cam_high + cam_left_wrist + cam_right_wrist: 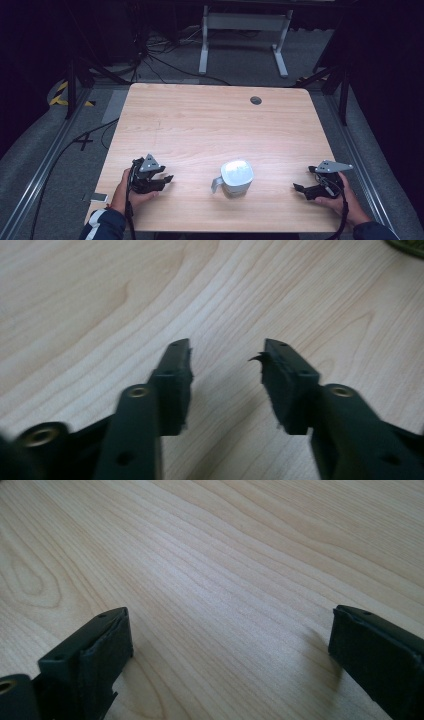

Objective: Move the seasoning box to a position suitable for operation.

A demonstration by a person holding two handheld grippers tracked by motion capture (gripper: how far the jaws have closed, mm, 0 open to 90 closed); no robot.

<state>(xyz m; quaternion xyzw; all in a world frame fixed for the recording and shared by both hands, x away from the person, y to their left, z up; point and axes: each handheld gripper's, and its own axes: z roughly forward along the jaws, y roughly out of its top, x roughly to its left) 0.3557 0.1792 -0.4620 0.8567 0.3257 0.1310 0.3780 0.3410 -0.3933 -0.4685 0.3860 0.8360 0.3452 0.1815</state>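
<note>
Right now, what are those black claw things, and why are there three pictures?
A person sits at a wooden table and holds a squeeze tool, called a gripper, in each hand. The left gripper and the right gripper each have two black jaws, like tongs. Both are open and hold nothing. One picture comes from a camera up high. The other two come from little cameras riding on each gripper, looking along its jaws at the wood. Between the grippers stands a white mug with its handle towards the left gripper.
</note>
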